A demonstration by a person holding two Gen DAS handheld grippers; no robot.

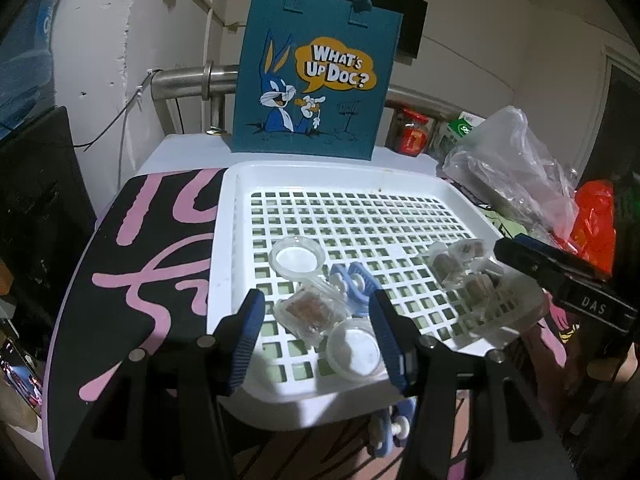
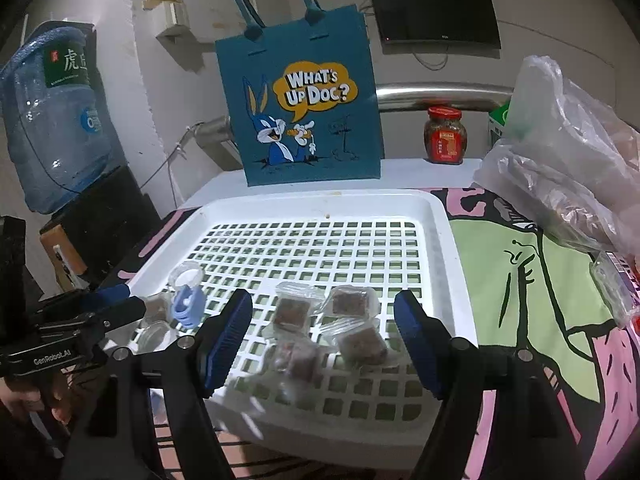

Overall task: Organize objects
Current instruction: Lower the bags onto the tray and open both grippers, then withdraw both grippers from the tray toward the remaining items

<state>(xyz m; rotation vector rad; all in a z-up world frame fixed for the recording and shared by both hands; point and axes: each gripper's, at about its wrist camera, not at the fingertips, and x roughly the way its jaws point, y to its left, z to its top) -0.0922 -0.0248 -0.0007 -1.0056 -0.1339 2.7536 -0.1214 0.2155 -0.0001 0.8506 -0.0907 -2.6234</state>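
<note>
A white slotted tray [image 1: 296, 180] [image 2: 452, 248] lies on the table. My left gripper [image 1: 316, 316] is open over its near left part, its jaws either side of a wrapped brown snack [image 1: 306, 312], with a clear round lid [image 1: 352, 352] just below, another lid [image 1: 296, 258] beyond and a blue clip [image 1: 352, 280] behind. My right gripper [image 2: 322, 320] is open over several wrapped brown snacks [image 2: 352, 300] in the tray's near middle. The blue clip [image 2: 186, 304] and lids [image 2: 186, 276] lie to its left. The left gripper also shows in the right wrist view [image 2: 116, 300].
A teal "What's Up Doc?" bag [image 1: 312, 72] [image 2: 300, 104] stands behind the tray. Clear plastic bags [image 2: 568, 168] and a red jar [image 2: 445, 136] sit at the right. A water bottle [image 2: 52, 120] stands at the left. Another blue clip [image 1: 394, 428] lies before the tray.
</note>
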